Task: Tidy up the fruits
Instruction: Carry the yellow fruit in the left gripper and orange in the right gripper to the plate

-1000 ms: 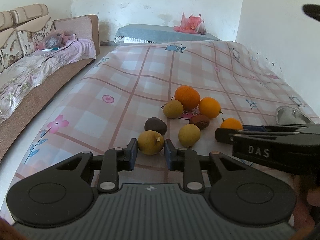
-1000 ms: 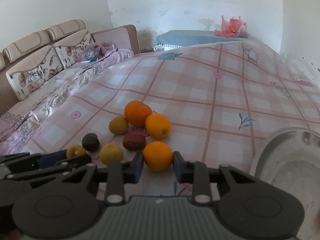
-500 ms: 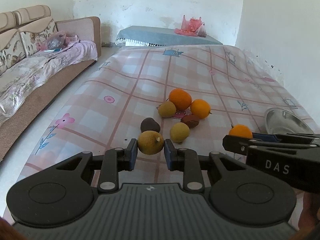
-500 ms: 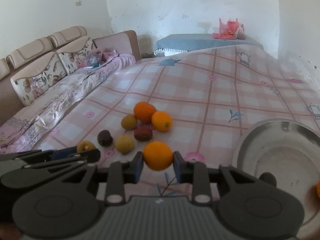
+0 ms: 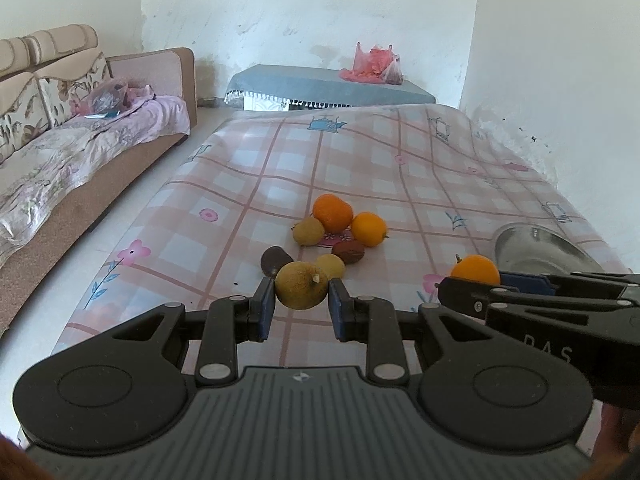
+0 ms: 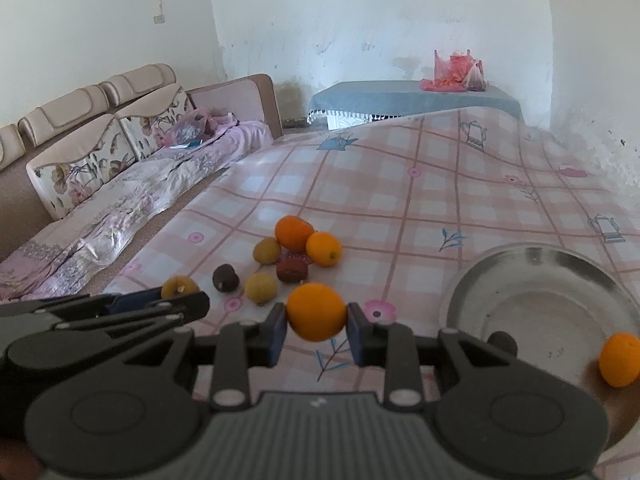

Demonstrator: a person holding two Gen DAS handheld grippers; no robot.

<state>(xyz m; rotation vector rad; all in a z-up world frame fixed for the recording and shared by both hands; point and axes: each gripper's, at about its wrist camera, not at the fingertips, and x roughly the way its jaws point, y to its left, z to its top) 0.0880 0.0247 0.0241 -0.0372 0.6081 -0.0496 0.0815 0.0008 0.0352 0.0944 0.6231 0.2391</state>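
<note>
One orange (image 6: 618,364) lies inside the metal bowl (image 6: 532,256).

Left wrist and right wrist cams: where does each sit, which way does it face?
Left wrist: on the left gripper, looking forward along its fingers, shut on a yellow-green fruit; fruit pile ahead, right gripper at right.
Right wrist: on the right gripper, shut on an orange; metal bowl at right, left gripper at left.
Shared: fruit pile, checked tablecloth, sofa, each other's gripper.
</note>
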